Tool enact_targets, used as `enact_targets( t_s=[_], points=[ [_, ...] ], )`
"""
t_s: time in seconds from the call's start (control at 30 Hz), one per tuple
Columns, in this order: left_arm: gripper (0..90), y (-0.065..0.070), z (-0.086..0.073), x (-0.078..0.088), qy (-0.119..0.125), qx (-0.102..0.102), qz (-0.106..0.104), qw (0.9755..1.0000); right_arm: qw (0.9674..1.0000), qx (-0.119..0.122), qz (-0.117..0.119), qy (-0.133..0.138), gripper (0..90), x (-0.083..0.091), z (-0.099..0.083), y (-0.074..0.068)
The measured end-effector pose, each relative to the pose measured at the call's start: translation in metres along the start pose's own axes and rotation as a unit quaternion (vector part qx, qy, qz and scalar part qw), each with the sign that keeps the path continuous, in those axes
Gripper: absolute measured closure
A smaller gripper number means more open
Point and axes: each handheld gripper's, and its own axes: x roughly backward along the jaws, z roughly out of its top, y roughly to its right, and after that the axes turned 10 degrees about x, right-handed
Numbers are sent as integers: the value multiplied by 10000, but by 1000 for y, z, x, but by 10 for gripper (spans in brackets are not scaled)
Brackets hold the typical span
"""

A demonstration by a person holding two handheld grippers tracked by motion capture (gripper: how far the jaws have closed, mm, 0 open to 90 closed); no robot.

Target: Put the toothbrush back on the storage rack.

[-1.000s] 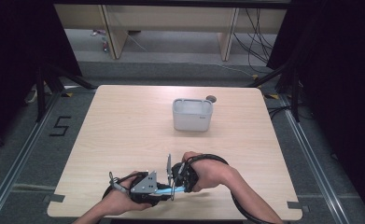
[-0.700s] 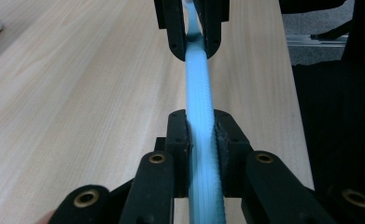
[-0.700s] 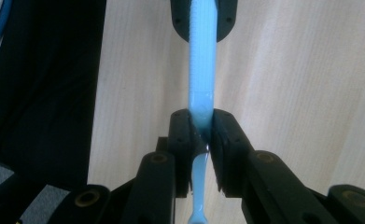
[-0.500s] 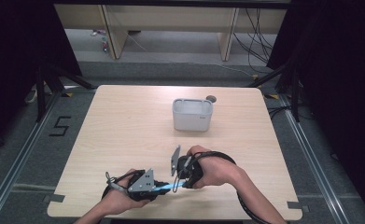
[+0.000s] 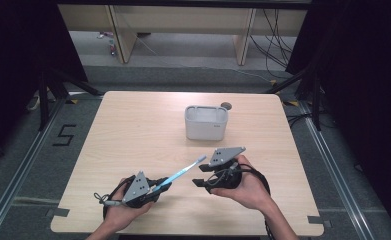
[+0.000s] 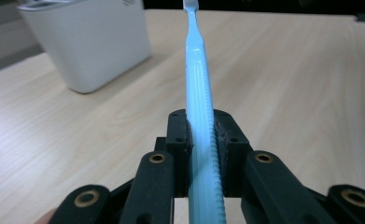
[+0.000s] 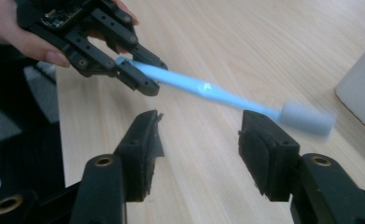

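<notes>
A light blue toothbrush (image 5: 182,173) is held by its handle in my left gripper (image 5: 159,188), which is shut on it near the table's front edge. The brush (image 6: 196,70) runs up between the jaws, its head pointing toward the white rectangular cup (image 5: 206,122) at the table's middle. In the right gripper view the toothbrush (image 7: 227,99) hangs above the wood, bristle head at the right, with the left gripper (image 7: 143,79) gripping its other end. My right gripper (image 7: 201,130) stands open just below the brush, holding nothing; the right gripper (image 5: 203,178) sits to the right of the brush head.
The white cup (image 6: 84,42) stands upright with a small dark round object (image 5: 226,105) behind it. The wooden table (image 5: 133,130) is bare around it. Cables trail from both grippers toward the front edge.
The two grippers have drawn apart. The right gripper has let go of the toothbrush and moved right; the left gripper now holds it alone, angled toward the cup.
</notes>
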Motion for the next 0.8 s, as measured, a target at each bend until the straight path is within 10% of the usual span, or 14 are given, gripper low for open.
enact_targets(
  t_s=[0.33,0.8],
  points=[
    [779,-1,6,-3,397,114,243,9989,9878,-1337,-94,792,445,-28,-24,3],
    [778,0,8,-6,406,143,265,9987,9694,-2056,-199,1324,439,-48,-15,16]
  ],
)
